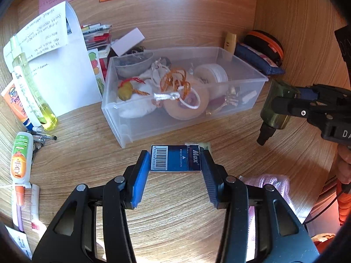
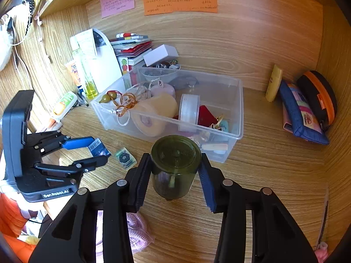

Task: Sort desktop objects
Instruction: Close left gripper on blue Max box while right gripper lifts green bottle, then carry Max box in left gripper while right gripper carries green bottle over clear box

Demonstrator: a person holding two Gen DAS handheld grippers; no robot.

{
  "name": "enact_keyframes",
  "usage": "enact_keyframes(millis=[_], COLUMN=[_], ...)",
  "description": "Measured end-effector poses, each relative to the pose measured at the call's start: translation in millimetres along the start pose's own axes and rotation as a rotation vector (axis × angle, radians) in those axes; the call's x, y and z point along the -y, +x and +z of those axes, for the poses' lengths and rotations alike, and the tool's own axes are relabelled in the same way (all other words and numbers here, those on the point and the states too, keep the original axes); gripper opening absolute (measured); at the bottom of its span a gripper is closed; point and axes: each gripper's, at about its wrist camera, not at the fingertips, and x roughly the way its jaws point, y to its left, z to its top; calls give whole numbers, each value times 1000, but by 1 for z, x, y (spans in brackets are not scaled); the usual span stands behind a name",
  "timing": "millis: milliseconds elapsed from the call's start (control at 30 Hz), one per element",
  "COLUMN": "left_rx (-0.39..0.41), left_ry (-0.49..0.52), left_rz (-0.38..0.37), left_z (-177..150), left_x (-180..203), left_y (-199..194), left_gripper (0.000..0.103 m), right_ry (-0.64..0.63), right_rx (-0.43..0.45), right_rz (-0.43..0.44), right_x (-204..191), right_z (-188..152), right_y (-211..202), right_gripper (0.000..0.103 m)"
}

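The left tool [image 1: 175, 160] squeezes a small blue box [image 1: 175, 158]. The right tool [image 2: 175, 168] squeezes a green bottle [image 2: 174, 164] near the clear bin [image 2: 238, 109].

Setting: a home study desk built into a wood-grain alcove [image 2: 263, 43]. Handwritten sticky notes [image 2: 179, 2] are fixed to the back panel (pink, green, orange). A clear plastic bin [image 2: 238, 109] holds trinkets; stacked books [image 2: 131, 46], lotion tubes [image 1: 20, 157] and zip pouches [image 2: 307, 114] line the edges.
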Motion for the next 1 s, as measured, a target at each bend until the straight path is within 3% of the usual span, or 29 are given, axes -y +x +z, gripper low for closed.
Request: enact_keyframes(millis=[267, 600, 1000], left_rx=[106, 177, 192], left_ry=[-32, -50, -47], left_rz=[2, 17, -30], left_z=[22, 48, 80], left_x=[-11, -20, -20], left_y=[-27, -38, -26], left_gripper=[47, 47, 47], right_ry=[-3, 29, 59], right_rx=[70, 129, 156], right_rz=[-28, -45, -88], right_x=[3, 15, 30], right_z=[13, 36, 63], right_y=[-19, -29, -16], right_gripper=[39, 39, 39])
